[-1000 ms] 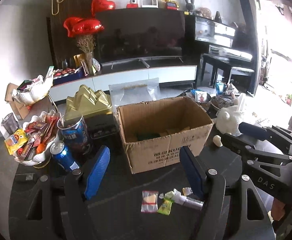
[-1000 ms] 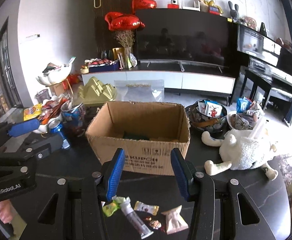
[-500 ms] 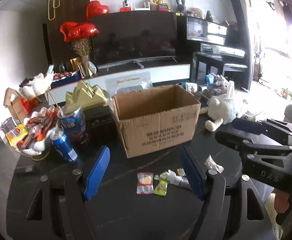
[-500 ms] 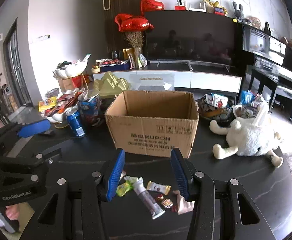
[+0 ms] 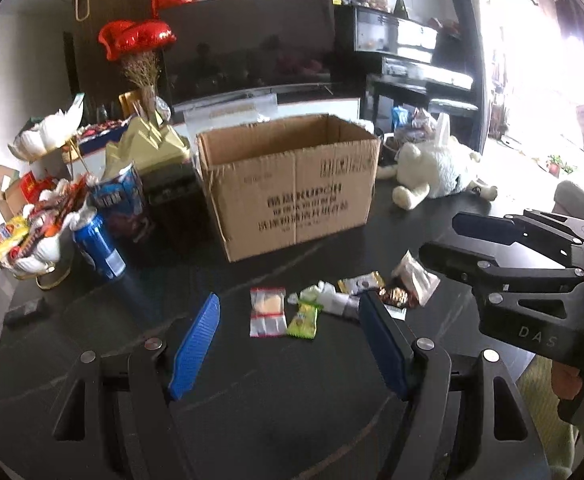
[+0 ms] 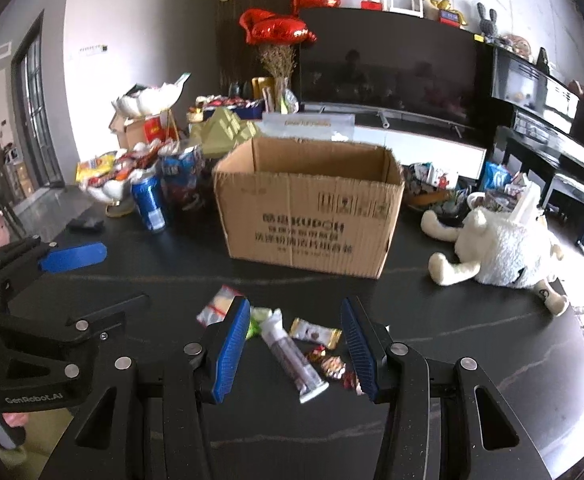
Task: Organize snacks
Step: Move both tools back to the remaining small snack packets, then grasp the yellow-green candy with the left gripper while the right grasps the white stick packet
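Observation:
An open cardboard box (image 5: 292, 184) (image 6: 311, 216) stands on the dark table. Several small snack packets lie in front of it: a clear red-edged bag (image 5: 268, 311) (image 6: 216, 308), a green candy (image 5: 303, 317), a long grey tube packet (image 6: 292, 356), a gold-ended bar (image 6: 315, 333) and a white pouch (image 5: 413, 278). My left gripper (image 5: 292, 336) is open and empty, just short of the packets. My right gripper (image 6: 295, 340) is open and empty, its jaws on either side of the tube and the bar, above them.
A white plush toy (image 6: 503, 252) lies right of the box. A blue can (image 6: 148, 202), a blue snack bag (image 5: 122, 200) and a white bowl of snacks (image 5: 32, 232) stand on the left. More snack bowls (image 6: 431, 188) sit behind the plush.
Both grippers have pulled back and dropped lower; the box looks farther away and the packets now lie between the jaws. Both stay open.

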{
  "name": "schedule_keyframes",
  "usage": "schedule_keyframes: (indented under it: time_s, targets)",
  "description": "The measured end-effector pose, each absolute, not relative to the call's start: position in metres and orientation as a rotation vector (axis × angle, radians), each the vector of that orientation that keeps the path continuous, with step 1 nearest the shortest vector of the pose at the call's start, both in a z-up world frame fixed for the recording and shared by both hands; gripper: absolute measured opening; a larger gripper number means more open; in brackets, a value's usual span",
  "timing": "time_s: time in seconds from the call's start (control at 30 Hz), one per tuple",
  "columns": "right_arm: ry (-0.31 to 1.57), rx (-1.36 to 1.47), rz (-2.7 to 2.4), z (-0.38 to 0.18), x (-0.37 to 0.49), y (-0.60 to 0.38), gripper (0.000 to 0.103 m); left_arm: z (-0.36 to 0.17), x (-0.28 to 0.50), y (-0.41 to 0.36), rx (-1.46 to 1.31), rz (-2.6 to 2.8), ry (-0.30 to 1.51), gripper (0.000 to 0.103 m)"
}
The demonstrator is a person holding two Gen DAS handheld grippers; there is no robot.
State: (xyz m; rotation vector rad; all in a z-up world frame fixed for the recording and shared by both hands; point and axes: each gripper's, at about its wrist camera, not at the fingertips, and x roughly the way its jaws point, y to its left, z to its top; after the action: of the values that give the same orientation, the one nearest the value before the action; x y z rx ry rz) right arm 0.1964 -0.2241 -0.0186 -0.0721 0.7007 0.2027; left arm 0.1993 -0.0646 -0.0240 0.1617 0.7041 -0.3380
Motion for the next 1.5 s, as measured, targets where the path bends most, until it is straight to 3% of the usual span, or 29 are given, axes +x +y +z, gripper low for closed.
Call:
schedule_keyframes:
  time_s: [0.57,0.9,1.5]
  targets:
    - [0.756,-0.153,0.283,-0.078,0.205,-0.212,0.049,-0.073,0.21,-0.066,0.17,-0.404,0.7,0.07]
    - [0.876,-0.186,0.341,-0.114,0.244,-0.21,0.048,-0.11,0.253,-0.074,0.204,-0.49,0.831,0.054]
    - [0.992,-0.155,0.377,-0.142,0.273,-0.212,0.04,-0.139,0.295,-0.089,0.205,-0.559,0.942,0.043]
